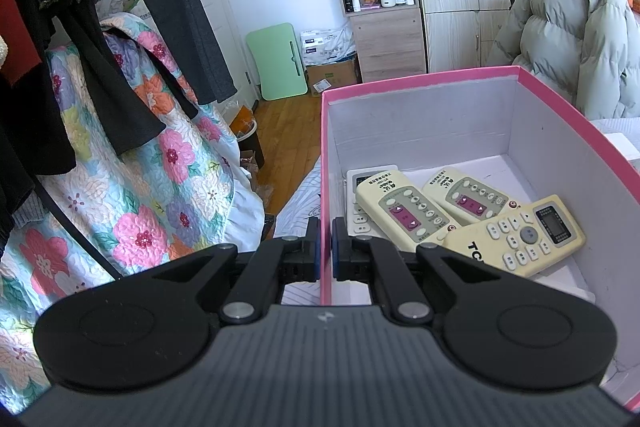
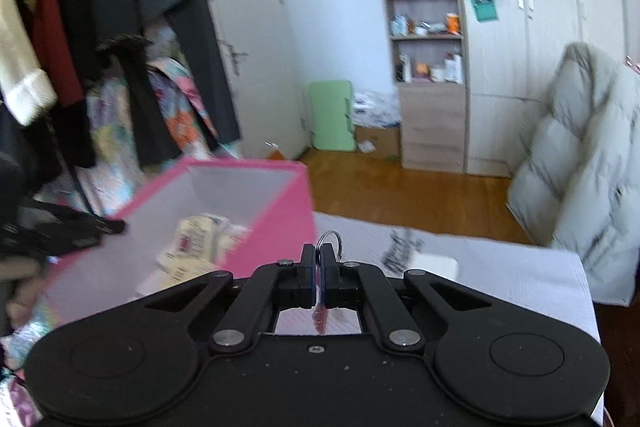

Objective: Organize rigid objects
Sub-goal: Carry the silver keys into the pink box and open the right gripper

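Observation:
A pink box [image 1: 560,107] with a white inside holds several cream remote controls [image 1: 516,235]. My left gripper [image 1: 326,231] is shut on the box's left wall, one finger inside and one outside. In the right wrist view the pink box [image 2: 280,195] is at the left with the remotes [image 2: 192,247] blurred inside. My right gripper [image 2: 318,259] is shut on a key ring with a pink tag [image 2: 330,241], held just right of the box above the white bed cover.
A clothes rack with dark coats [image 2: 140,27] and a floral quilt [image 1: 140,187] stand at the left. A shelf unit [image 2: 424,47], wardrobe and a puffy coat on a chair [image 2: 580,147] are at the back. A white flat object [image 2: 436,263] lies on the bed cover.

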### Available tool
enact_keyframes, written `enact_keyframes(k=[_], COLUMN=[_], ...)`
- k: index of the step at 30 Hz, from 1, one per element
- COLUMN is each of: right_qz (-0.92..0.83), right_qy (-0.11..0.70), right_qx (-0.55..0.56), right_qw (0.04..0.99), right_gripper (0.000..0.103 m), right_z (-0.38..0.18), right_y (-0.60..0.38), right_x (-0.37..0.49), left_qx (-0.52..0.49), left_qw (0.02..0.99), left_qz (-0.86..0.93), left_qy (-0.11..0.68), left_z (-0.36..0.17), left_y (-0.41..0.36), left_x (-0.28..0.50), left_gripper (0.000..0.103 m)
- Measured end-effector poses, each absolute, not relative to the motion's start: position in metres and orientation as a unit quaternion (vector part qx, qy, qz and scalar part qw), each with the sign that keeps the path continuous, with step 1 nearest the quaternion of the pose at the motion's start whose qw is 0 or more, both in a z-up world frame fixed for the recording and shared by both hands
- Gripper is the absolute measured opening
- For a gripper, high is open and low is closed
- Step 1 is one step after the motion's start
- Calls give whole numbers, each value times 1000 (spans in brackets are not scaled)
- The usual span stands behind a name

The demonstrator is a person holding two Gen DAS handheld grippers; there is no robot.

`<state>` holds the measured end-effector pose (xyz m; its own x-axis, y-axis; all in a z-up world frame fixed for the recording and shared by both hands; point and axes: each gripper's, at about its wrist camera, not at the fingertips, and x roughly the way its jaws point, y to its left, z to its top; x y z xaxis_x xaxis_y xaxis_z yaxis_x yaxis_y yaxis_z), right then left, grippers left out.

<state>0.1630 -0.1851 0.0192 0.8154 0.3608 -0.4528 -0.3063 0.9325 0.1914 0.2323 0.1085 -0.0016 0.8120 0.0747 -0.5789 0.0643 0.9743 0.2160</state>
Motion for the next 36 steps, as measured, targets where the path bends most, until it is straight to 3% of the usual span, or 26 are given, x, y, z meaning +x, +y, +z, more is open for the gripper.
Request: enact_keyframes(k=[13, 25, 26, 36], right_qz=[300, 303, 292, 219], right_qy=[243, 335, 336, 313], right_qx=[28, 2, 3, 55], right_qw=[922, 892, 895, 923], right_gripper=[4, 5, 10, 14], right_z=[66, 23, 21, 37], right_y=[-126, -76, -76, -137], right_x=[157, 187, 189, 191], left_qx=[113, 110, 110, 110], left_qw=[945, 946, 946, 946], left_qz=[3, 2, 2, 2], left_qy=[306, 306, 306, 306], left_z=[-2, -3, -3, -3], left_y=[109, 110, 110, 110], left_x=[232, 232, 232, 232], left_gripper=[4, 4, 4, 4])
